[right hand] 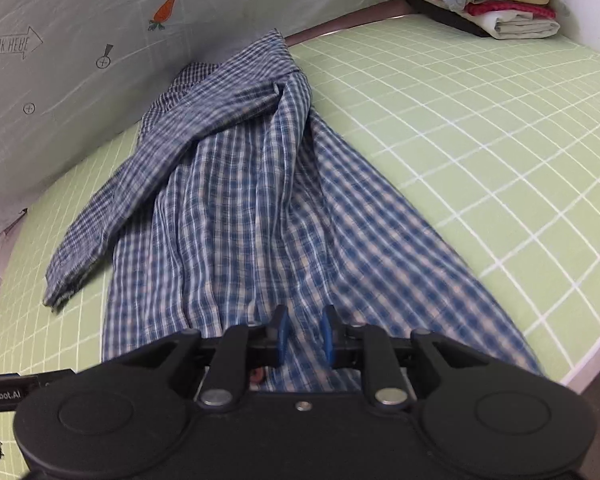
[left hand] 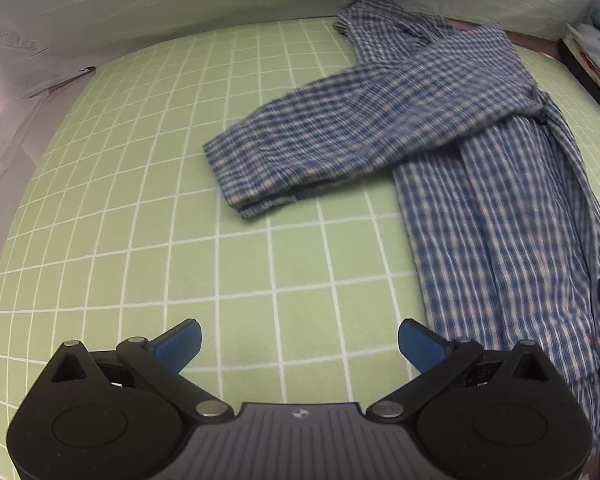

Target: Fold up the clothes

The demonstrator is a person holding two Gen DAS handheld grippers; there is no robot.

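Currently, the plaid shirt (right hand: 236,208) lies lengthwise on the green gridded tabletop (right hand: 480,128), collar end toward the back wall, with one sleeve (left hand: 340,132) folded across and out to the side. The left gripper (left hand: 300,346) hangs above bare tabletop beside the shirt's lower edge, jaws wide apart and empty. The right gripper (right hand: 303,334) sits over the hem with a narrow gap; cloth shows behind the gap, but the pads do not visibly pinch it. The fabric appears light, thin and limp, so it will likely sag and crease. Grasp at seamed edges: hem corner, cuff or shoulder.
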